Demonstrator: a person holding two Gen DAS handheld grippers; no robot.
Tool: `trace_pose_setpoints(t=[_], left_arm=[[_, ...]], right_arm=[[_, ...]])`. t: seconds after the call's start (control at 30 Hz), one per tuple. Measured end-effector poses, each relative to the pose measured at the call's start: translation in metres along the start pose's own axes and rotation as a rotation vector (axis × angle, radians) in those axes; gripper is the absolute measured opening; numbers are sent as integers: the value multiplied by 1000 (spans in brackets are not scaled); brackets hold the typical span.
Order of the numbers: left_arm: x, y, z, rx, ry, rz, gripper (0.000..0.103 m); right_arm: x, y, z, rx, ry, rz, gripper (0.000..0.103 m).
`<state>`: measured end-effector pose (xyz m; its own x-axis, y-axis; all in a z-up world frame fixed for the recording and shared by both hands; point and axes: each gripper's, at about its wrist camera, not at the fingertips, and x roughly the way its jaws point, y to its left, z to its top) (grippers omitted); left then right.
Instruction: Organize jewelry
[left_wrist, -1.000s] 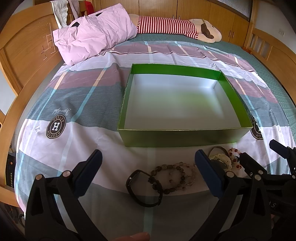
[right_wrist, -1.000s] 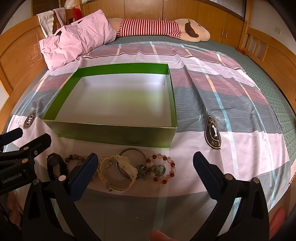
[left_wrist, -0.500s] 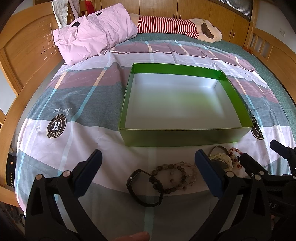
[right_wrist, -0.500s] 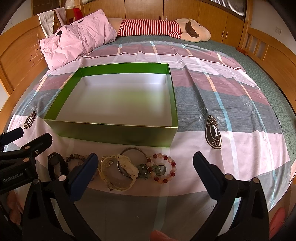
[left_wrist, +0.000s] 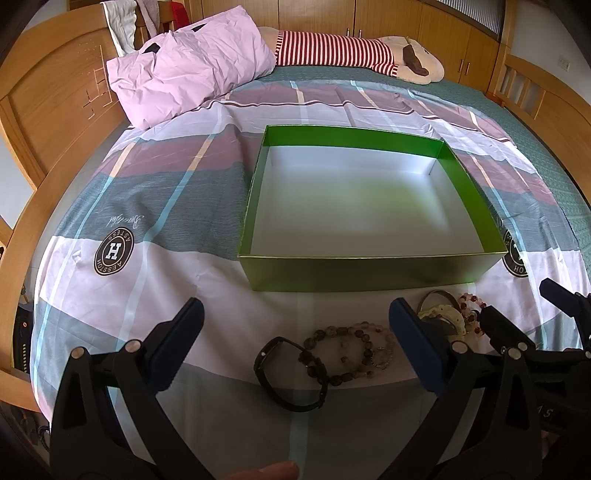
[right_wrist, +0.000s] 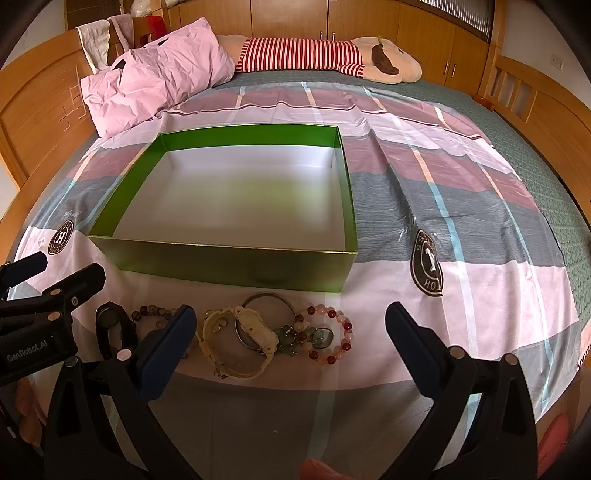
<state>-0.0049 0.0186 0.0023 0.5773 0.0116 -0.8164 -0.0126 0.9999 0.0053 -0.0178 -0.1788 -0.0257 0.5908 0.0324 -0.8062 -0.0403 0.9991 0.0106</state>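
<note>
A green box (left_wrist: 369, 273) with a bare white inside sits open on the bed, also in the right wrist view (right_wrist: 236, 264). In front of it lies a row of jewelry: a black watch (left_wrist: 291, 373), a brown bead bracelet (left_wrist: 347, 350), a cream watch (right_wrist: 240, 343), a metal bangle (right_wrist: 266, 299), a green bead cluster (right_wrist: 295, 336) and a red-and-pink bead bracelet (right_wrist: 332, 332). My left gripper (left_wrist: 295, 336) is open and empty above the black watch and brown bracelet. My right gripper (right_wrist: 291, 336) is open and empty above the cream watch and bangle.
A striped sheet (right_wrist: 461, 229) covers the bed. A pink pillow (left_wrist: 184, 74) and a striped plush toy (left_wrist: 354, 55) lie at the far end. Wooden bed frames (left_wrist: 48, 110) rise on both sides. The near bed edge runs just below the jewelry.
Both grippers have crept slightly forward and stay open. The jewelry and box have not moved.
</note>
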Motion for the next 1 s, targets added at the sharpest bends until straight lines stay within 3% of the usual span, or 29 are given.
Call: trace_pose_setpoints(t=[1.0], left_arm=[[3,-11,1,3,1,5,101]], right_arm=[[0,1,0,-1,1,0,102]])
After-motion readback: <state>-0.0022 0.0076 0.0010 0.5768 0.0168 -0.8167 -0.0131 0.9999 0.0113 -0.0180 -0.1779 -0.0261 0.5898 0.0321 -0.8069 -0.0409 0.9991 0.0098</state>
